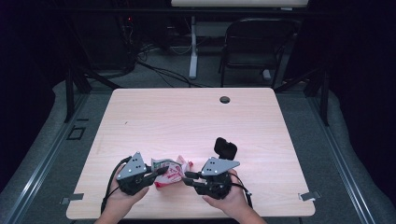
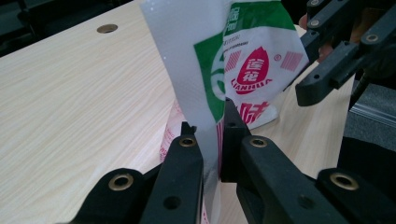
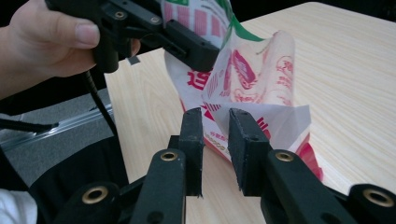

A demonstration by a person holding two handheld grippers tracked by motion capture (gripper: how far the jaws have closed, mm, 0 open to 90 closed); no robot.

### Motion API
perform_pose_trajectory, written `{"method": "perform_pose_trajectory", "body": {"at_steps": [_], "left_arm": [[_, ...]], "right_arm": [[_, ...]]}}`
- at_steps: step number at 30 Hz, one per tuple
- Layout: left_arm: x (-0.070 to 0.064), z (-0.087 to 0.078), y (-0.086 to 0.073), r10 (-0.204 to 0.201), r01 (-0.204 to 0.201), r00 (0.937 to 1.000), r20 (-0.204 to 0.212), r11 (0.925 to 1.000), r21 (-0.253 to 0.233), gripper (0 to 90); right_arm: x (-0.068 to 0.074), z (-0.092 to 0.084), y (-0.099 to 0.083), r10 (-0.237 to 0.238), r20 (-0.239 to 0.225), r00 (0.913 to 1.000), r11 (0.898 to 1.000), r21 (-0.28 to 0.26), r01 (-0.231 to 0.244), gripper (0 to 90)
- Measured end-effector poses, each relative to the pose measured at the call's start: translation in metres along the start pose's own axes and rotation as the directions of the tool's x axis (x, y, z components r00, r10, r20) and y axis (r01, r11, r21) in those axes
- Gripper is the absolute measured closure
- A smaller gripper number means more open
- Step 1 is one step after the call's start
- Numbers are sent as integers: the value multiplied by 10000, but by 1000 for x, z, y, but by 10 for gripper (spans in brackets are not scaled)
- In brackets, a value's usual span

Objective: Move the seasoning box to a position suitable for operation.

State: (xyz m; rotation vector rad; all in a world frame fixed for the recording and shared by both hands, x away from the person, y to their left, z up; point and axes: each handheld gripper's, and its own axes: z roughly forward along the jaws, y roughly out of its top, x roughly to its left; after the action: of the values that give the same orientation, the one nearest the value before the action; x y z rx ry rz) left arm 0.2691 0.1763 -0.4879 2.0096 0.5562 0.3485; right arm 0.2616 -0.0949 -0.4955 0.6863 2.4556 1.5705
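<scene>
The printed plastic bag [image 1: 169, 172] is held up off the table [image 1: 196, 116] near its front edge, pinched at one side by the left gripper [image 2: 211, 135], while the right gripper [image 3: 215, 135], jaws narrowly parted, is not yet clamped on the other edge, so the second grasp is left

The plastic bag [image 1: 169, 173] lies on the surface [image 1: 187, 116] near its front edge, between the two tools. The left hand-held gripper [image 1: 156, 173] sits at the bag's left side, jaws pressed on an upright fold of it. The right hand-held gripper [image 1: 186, 178] sits at the bag's right, its jaws at the bag's edge with a gap between them. Behind them, a round hole [image 1: 225, 99] lies near the far edge. A chair [image 1: 257, 44] stands on the floor beyond the surface.
</scene>
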Motion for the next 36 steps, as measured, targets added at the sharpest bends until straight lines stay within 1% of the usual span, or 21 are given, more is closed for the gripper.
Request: {"method": "perform_pose_trajectory", "body": {"at_steps": [3,6,7,8,9,10,11,12,13,14,15,18,19,20,21,24,28,31,33,35,36], "left_arm": [[0,1,-1,58,-59,9999,105,10000,44,897],[-1,0,-1,67,-67,9999,116,10000,57,898],[-1,0,-1,78,-78,9999,112,10000,53,898],[-1,0,-1,78,-78,9999,112,10000,53,898],[-2,0,-1,83,-83,9999,129,10000,-3,898],[-2,0,-1,83,-83,9999,129,10000,-3,899],[-3,1,-1,90,-91,9998,156,9999,50,898],[-3,1,-1,90,-91,9998,156,9999,50,898],[-3,1,-1,102,-103,9998,185,9999,33,898],[-3,1,-1,146,-147,9997,169,9999,55,898],[-4,1,-1,142,-143,9998,170,9999,58,898],[-4,2,-1,147,-149,9997,187,9999,73,898],[-4,2,-1,165,-167,9997,181,9998,62,897],[-4,2,-1,165,-167,9997,181,9998,62,898],[-5,2,-2,126,-127,9997,209,9999,48,897],[-6,2,-2,139,-140,9996,240,9999,57,896],[-7,3,-2,208,-211,9995,230,9997,105,895],[-8,2,-2,195,-196,9996,223,9998,84,896],[-6,2,-3,143,-144,9996,236,9999,21,896],[-5,2,-4,-36,38,9995,312,10000,-76,897],[-5,2,-4,-36,38,9995,312,10000,-76,898]], "right_arm": [[2,2,0,-124,-102,9999,9998,168,126,749],[1,2,0,-53,-153,9999,9999,103,54,732],[-2,0,0,69,-209,9998,9999,82,-67,685],[-2,0,0,69,-209,9998,9999,82,-67,685],[-5,-1,0,222,-50,9997,9998,-10,-222,628],[-5,-1,0,222,-50,9997,9998,-10,-222,628],[-8,-2,-1,308,209,9993,9995,-64,-307,563],[-8,-2,-1,308,209,9993,9995,-64,-307,563],[-10,0,-2,410,210,9989,9992,-4,-410,513],[-11,2,-2,470,179,9987,9988,84,-472,499],[-11,4,-3,447,234,9987,9986,287,-453,498],[-10,7,-5,349,317,9989,9986,384,-361,487],[-9,9,-5,190,467,9987,9988,452,-211,487],[-9,9,-5,190,467,9987,9988,452,-211,487],[-7,9,-4,31,656,9978,9993,375,-56,485],[-7,9,-4,74,739,9972,9996,255,-93,479],[-9,14,-4,97,912,9958,9992,365,-131,457],[-8,19,-4,-63,1001,9950,9989,462,17,454],[-8,22,-4,-261,1095,9936,9979,618,194,468],[-9,24,-4,-248,1158,9930,9975,685,169,503],[-9,24,-4,-248,1158,9930,9975,685,169,503]]}}
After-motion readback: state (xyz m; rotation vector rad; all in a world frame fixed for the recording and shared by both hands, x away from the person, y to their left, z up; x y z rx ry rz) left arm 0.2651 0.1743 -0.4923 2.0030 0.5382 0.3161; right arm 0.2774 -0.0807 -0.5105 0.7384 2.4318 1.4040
